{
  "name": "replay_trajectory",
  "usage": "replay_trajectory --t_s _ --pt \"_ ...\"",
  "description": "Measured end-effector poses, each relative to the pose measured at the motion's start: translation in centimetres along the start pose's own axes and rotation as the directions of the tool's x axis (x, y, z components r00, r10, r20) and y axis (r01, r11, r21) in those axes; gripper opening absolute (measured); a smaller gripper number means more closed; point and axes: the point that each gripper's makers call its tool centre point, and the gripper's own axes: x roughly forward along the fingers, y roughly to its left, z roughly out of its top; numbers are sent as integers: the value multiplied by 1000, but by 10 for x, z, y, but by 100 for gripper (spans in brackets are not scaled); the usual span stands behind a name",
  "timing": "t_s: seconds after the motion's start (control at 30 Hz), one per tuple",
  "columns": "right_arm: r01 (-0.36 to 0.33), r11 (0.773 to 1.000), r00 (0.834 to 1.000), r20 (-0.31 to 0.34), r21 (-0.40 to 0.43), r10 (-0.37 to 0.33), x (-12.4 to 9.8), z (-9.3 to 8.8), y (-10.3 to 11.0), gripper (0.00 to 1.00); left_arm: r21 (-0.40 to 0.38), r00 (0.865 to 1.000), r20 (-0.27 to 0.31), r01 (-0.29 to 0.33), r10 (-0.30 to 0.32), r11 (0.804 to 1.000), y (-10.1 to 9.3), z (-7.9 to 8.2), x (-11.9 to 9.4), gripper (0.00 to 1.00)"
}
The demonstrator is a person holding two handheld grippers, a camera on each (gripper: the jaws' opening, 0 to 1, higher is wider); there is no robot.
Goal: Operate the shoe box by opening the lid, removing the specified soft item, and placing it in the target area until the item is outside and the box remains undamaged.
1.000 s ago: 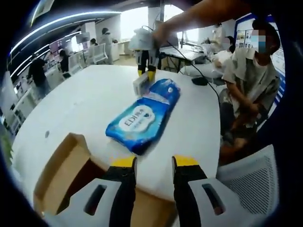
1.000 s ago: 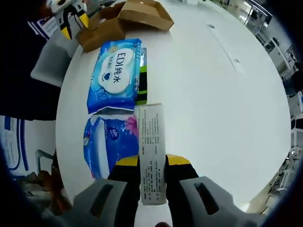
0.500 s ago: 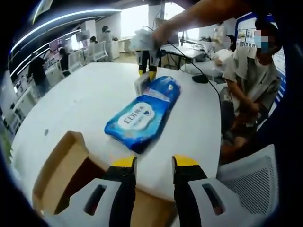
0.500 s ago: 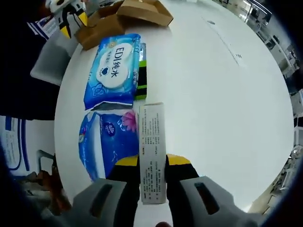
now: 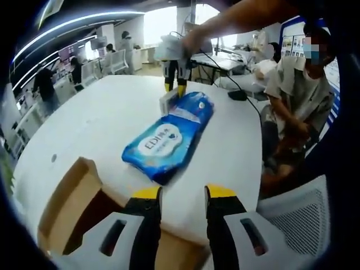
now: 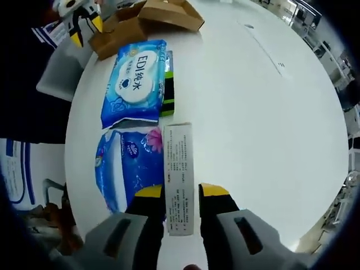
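in the right gripper view the right tool (image 6: 181, 194) has its yellow-tipped jaws on either side of a narrow white printed box (image 6: 179, 169); whether they press it or stand just off it, i cannot tell. the box's long axis runs straight out along the jaws, over the round white table (image 6: 253, 107). just beside it lies a blue tissue pack (image 6: 126, 169), and beyond that a blue wet-wipe pack (image 6: 135, 84) with a green and black item (image 6: 167, 84) along its edge. the wipe pack's long axis points away toward the open brown shoe box (image 6: 149, 19) at the far table edge.

in the left gripper view the left tool (image 5: 179, 197) holds nothing, jaws apart, above the shoe box's open flap (image 5: 70, 197). the wipe pack (image 5: 160, 143) lies outside the box on the table, its length running away toward the right tool (image 5: 174, 84).
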Motion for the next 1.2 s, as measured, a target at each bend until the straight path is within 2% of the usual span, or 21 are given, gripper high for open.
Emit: replay_trajectory --t_s 0.2,0.3,0.5,0.67,0.87,1.2 --pt "95 994 992 80 48 -98 -29 19 -2 28 7 1000 12 0 0 1000 -1 4 -1 31" --pt "125 990 986 107 59 -130 -44 26 5 31 14 1000 27 -3 2 1000 -1 9 -3 33" --pt "159 985 978 125 65 -166 -66 34 20 29 30 999 45 7 -8 1000 -5 11 -11 33" --pt "166 984 978 114 69 -173 -74 35 35 27 46 998 66 5 -8 999 -6 15 -16 34" --pt "182 980 975 119 75 -190 -82 45 52 27 55 996 87 3 -7 998 -8 15 -25 34" --pt "186 980 974 121 73 -193 -81 72 84 26 51 995 101 9 -14 999 -7 -7 -46 34"
